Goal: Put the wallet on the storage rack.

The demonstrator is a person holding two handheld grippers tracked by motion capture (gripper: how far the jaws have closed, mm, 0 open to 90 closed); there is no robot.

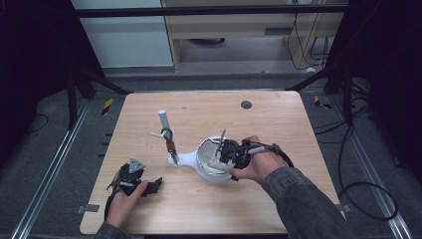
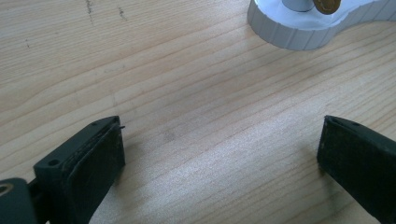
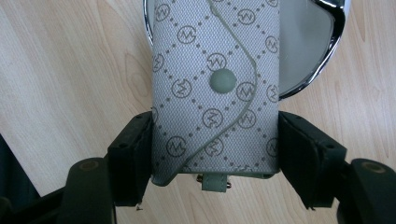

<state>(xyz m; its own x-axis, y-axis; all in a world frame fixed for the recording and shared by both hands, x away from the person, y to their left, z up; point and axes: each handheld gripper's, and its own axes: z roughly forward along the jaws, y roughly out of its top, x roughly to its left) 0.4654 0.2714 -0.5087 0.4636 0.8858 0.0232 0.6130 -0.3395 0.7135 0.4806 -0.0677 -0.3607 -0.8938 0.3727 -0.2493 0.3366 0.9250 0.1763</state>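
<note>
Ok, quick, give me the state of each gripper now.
Left gripper: open, holding nothing, over bare table.
Right gripper: shut on the patterned grey pouch, at the chrome-rimmed bowl.

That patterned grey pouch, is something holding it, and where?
Yes. The right tool pinches the patterned pouch across its two long sides near the bottom end, over the shiny bowl. The left tool is open, holding nothing.

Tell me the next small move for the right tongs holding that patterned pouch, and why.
Probably lower the grey monogram-patterned fabric pouch further into the shiny chrome-rimmed white bowl and then open. The right tongs grip its lower sides, and its far end already overlaps the bowl's rim. The left tongs rest open over bare table.
</note>
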